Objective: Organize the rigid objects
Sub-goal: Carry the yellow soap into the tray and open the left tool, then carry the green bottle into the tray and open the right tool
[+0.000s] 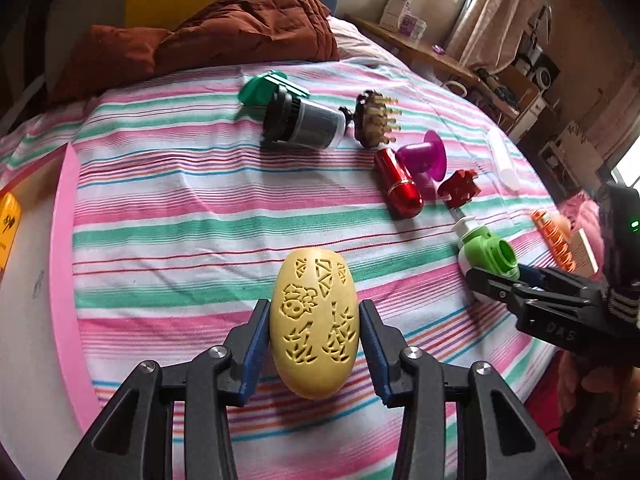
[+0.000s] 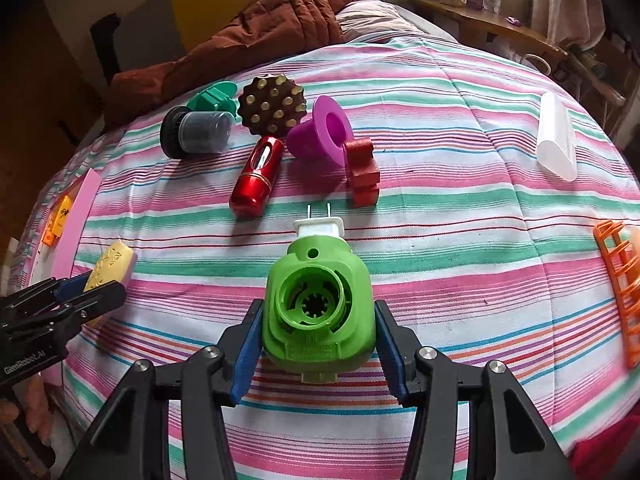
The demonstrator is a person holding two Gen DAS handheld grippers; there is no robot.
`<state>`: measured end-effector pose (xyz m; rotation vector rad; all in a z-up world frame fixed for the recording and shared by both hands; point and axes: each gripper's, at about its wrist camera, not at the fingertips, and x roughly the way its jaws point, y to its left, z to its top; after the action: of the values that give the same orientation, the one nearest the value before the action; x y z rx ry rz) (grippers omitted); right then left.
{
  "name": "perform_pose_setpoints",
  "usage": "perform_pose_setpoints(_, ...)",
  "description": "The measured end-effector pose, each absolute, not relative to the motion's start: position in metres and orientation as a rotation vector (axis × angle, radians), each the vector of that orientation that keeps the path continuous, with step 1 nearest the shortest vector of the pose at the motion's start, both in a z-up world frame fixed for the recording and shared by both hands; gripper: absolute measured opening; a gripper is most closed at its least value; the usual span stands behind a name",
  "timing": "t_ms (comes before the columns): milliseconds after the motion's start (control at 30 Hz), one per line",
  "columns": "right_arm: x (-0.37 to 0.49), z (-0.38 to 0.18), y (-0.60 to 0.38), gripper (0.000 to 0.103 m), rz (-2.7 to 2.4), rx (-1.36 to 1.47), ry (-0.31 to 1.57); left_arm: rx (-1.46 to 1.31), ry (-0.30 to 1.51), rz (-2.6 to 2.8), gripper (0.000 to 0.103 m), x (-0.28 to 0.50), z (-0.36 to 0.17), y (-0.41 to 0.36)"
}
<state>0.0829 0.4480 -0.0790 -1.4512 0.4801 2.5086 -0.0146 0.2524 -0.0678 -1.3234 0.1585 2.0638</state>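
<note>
My left gripper (image 1: 314,320) is shut on a yellow carved oval block (image 1: 313,324), held just above the striped bedspread (image 1: 168,216); the block also shows in the right wrist view (image 2: 110,264). My right gripper (image 2: 318,322) is shut on a green plug-in device (image 2: 318,312) with a white two-pin plug (image 2: 319,225); the device also shows in the left wrist view (image 1: 486,254). Beyond lie a red metal capsule (image 2: 256,180), a purple cup (image 2: 320,130), a red cog piece (image 2: 362,172), a brown studded massager (image 2: 272,105), a black-and-clear lid cup (image 2: 196,132) and a green piece (image 2: 212,98).
A clear white tube (image 2: 556,140) lies at the far right. An orange rack (image 2: 618,284) sits at the right edge. A brown quilt (image 2: 260,32) is bunched at the bed's head. A pink board (image 1: 66,260) borders the left side. A wooden shelf (image 2: 488,20) stands behind.
</note>
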Motion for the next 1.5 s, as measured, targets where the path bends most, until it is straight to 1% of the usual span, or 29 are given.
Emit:
perform_pose_setpoints(267,0.080,-0.081,0.436,0.053,2.556,-1.451,0.458,-1.272,0.032,2.135,0.044,-0.023,-0.039,0.199)
perform_pose_setpoints(500,0.080,-0.081,0.432,0.053,2.569,-1.434,0.416,-1.279,-0.099,2.268,0.044,-0.068,-0.029,0.140)
perform_pose_setpoints(733,0.082,-0.076,0.429,0.053,2.619,-1.389,0.443,-1.383,-0.111,2.359,0.044,-0.117,-0.050,0.104)
perform_pose_setpoints(867,0.082,-0.069,0.420,0.053,2.670,-1.360,0.395,-1.421,-0.064,2.393,0.044,-0.138,-0.063,0.100)
perform_pose_setpoints(1033,0.082,-0.069,0.414,0.053,2.701,-1.367,0.391,-1.443,-0.035,2.450,0.044,-0.158,-0.073,0.096)
perform_pose_setpoints(1267,0.081,-0.072,0.412,0.053,2.708,-1.378,0.390,-1.354,-0.135,2.506,0.046,-0.151,-0.052,0.079)
perform_pose_setpoints(1500,0.082,-0.070,0.408,0.053,2.755,-1.360,0.422,-1.315,-0.153,2.478,0.046,-0.112,-0.044,0.068)
